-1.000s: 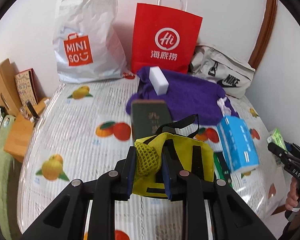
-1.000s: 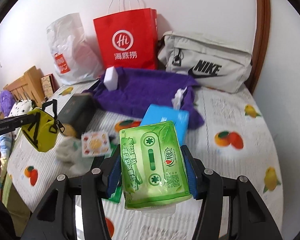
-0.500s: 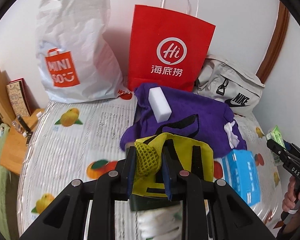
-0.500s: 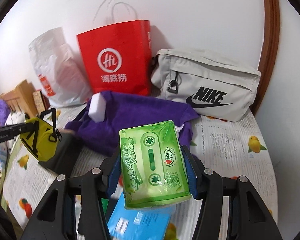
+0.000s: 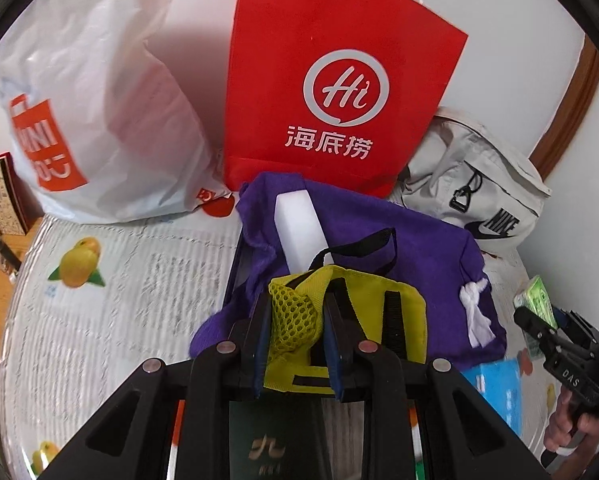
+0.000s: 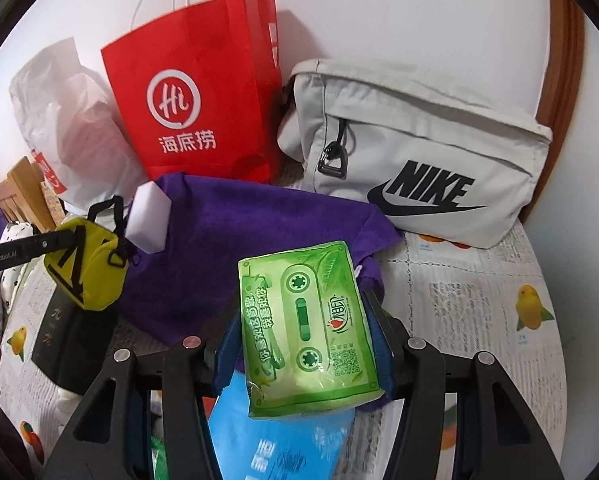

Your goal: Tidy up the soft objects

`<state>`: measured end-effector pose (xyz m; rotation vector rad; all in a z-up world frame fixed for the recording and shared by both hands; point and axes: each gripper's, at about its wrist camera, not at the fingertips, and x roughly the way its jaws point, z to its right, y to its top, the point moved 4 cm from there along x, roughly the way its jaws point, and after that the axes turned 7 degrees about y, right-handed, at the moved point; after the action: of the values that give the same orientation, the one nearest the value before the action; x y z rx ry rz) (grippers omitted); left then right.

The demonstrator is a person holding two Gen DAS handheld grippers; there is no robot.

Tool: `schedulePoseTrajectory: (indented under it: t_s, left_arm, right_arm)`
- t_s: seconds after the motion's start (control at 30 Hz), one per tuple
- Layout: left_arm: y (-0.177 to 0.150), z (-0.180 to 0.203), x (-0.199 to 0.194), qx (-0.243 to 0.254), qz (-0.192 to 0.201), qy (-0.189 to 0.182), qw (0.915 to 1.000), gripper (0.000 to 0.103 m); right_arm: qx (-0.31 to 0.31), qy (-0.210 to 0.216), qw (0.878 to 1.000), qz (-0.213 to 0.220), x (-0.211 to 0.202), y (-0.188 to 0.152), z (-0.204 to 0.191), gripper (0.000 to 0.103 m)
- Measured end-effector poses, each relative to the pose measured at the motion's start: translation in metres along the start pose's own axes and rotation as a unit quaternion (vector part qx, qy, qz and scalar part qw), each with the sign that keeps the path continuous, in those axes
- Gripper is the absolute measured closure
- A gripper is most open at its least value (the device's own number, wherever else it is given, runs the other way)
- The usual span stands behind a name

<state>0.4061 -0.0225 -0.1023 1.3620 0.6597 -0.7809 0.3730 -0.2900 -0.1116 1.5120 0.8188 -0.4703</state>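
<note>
My left gripper (image 5: pixel 295 340) is shut on a small yellow pouch (image 5: pixel 375 320) with black straps and holds it in the air above a purple cloth (image 5: pixel 419 240); the pouch also shows in the right wrist view (image 6: pixel 85 268). My right gripper (image 6: pixel 305 344) is shut on a green tissue pack (image 6: pixel 307 328) and holds it above the cloth's (image 6: pixel 259 240) near edge. A white sponge block (image 5: pixel 299 228) lies on the cloth. A blue tissue pack (image 6: pixel 275 440) lies under the right gripper.
A red paper bag (image 5: pixel 331 92), a white plastic bag (image 5: pixel 99 120) and a grey Nike bag (image 6: pixel 419 160) stand along the back wall. A dark green box (image 6: pixel 71 332) lies under the pouch. Wooden items (image 6: pixel 19 188) stand at the left edge.
Both grippers have moved forward toward the back wall with their loads. The bags and the purple cloth now look larger and closer.
</note>
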Motion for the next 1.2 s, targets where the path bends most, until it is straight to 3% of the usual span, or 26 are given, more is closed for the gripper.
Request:
schedulePoseTrajectory:
  t_s: [0.27,0.43,0.8,0.87,1.0,1.1,1.2]
  left_arm:
    - [0.006,-0.001,0.033,-0.004,0.007,0.012,0.9999,0.08]
    - [0.001,-0.004,0.047,0.021,0.003,0.026,0.9994,0.079]
    - [0.002,0.002,0.056,0.031,-0.022,0.009,0.9992,0.077]
    - [0.003,0.001,0.054,0.032,-0.021,0.01,0.9992,0.075]
    - [0.002,-0.001,0.055,0.023,-0.035,0.0,0.9991,0.053]
    - [0.001,0.001,0.052,0.027,-0.031,-0.011,0.9991,0.047]
    - [0.002,0.003,0.047,0.033,-0.024,0.002,0.9992,0.04]
  right_arm:
    - [-0.012,-0.002,1.0,-0.025,0.034,0.006,0.002,0.048]
    - [-0.022,-0.005,0.999,-0.038,0.048,0.008,0.0,0.048]
    - [-0.006,-0.009,0.997,-0.07,0.075,0.004,0.014,0.047]
    - [0.005,-0.002,0.997,-0.078,0.078,0.003,0.016,0.047]
    - [0.004,0.003,0.997,-0.08,0.08,0.004,0.018,0.044]
    - [-0.005,-0.002,0.996,-0.092,0.084,0.002,0.019,0.038]
    - [-0.003,0.001,0.995,-0.098,0.087,0.001,0.019,0.034]
